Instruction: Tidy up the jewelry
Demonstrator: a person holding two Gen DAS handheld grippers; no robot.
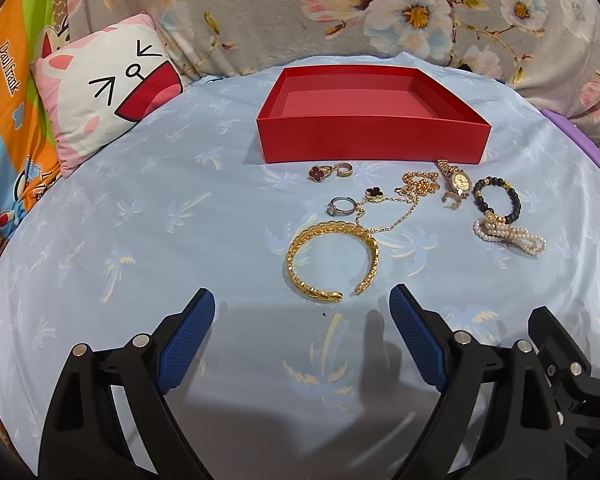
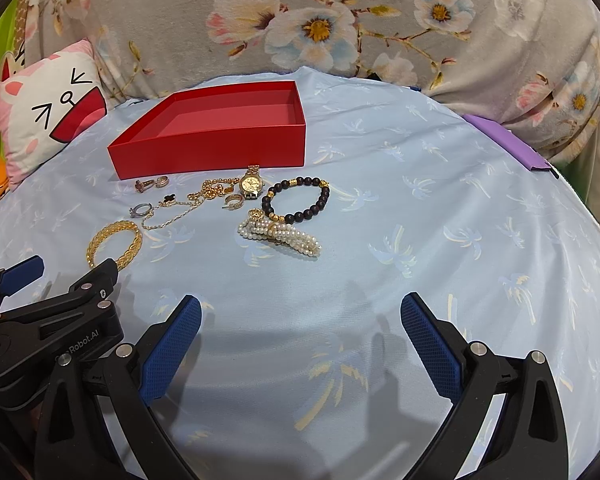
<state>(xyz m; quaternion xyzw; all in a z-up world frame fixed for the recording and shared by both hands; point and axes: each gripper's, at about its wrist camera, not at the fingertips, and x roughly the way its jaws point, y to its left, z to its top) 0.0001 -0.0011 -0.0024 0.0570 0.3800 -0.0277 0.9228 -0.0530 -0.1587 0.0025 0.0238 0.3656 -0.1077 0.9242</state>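
Note:
An empty red box stands on the light blue sheet. Jewelry lies in front of it: a gold cuff bracelet, a silver ring, two gold rings, a gold chain necklace, a gold watch, a dark bead bracelet and a pearl bracelet. My left gripper is open just short of the gold cuff. My right gripper is open, short of the pearls.
A pink cartoon pillow lies to the left of the box. A floral blanket rises behind it. A purple item lies at the right edge of the sheet. The left gripper's body shows at lower left in the right wrist view.

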